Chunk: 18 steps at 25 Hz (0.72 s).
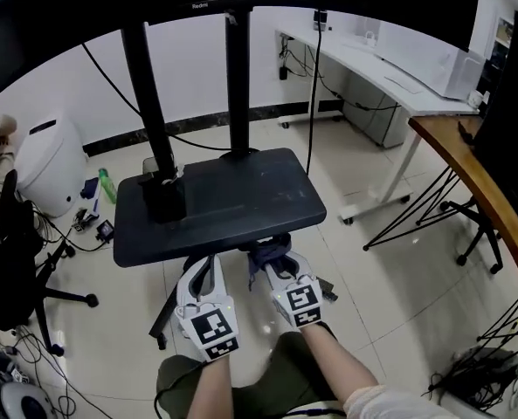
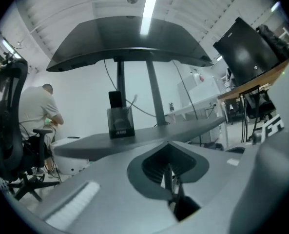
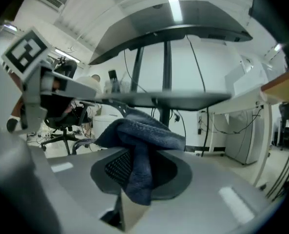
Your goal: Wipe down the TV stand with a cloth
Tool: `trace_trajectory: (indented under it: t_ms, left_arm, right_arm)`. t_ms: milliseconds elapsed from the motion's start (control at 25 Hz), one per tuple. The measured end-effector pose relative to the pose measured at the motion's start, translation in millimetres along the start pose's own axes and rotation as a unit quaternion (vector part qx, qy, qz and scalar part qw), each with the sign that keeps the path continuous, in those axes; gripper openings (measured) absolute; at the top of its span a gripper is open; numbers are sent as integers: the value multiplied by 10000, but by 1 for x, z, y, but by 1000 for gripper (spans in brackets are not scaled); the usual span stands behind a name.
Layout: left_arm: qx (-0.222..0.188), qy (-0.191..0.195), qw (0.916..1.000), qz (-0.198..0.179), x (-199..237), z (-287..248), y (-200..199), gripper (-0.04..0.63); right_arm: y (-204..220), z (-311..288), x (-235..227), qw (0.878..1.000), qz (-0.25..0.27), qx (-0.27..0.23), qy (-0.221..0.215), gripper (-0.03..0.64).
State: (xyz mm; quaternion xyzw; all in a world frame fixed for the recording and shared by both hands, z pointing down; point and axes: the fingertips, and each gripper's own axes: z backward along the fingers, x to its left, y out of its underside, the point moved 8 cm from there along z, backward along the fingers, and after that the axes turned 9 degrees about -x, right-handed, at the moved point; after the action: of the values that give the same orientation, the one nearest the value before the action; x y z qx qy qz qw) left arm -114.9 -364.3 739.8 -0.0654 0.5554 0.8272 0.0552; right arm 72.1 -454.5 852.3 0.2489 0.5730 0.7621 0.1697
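Observation:
The TV stand's dark shelf (image 1: 241, 199) sits on two black posts under the TV's lower edge (image 1: 224, 5). A small black box (image 1: 164, 197) stands on its left part. Both grippers hang just below the shelf's near edge. My right gripper (image 1: 273, 267) is shut on a dark blue cloth (image 1: 270, 253); in the right gripper view the cloth (image 3: 142, 140) bunches over the jaws (image 3: 137, 174), below the shelf edge (image 3: 183, 100). My left gripper (image 1: 203, 267) is shut with nothing in it; in its own view the gripper (image 2: 169, 172) points at the shelf (image 2: 149, 133) and the box (image 2: 120, 121).
A black office chair (image 1: 14, 260) and a white round appliance (image 1: 49, 164) stand at the left among floor cables. A white desk (image 1: 390, 77) runs along the back right and a wooden table (image 1: 486, 190) curves at the right. A person (image 2: 37, 111) sits behind at left.

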Motion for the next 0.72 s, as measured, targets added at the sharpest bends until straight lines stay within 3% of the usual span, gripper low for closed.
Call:
trace_trajectory:
  t_ms: [120, 280, 360, 560, 720]
  left_arm:
    - [244, -92, 9996, 79, -7, -4, 45, 281]
    - [281, -4, 9994, 184, -4, -18, 58, 281]
    - [363, -11, 9991, 215, -9, -28, 70, 281]
    - [764, -33, 9971, 9, -19, -51, 90, 284]
    - [1261, -69, 9917, -239, -27, -53, 121, 288]
  right_arm:
    - [50, -69, -22, 9998, 121, -1, -130, 86]
    - [30, -144, -44, 9990, 248, -342, -130, 86]
    - [42, -163, -54, 9992, 312, -234, -95, 86]
    - [169, -184, -67, 9948, 311, 912, -331, 86]
    - [295, -181, -52, 9749, -166, 2101, -723, 86]
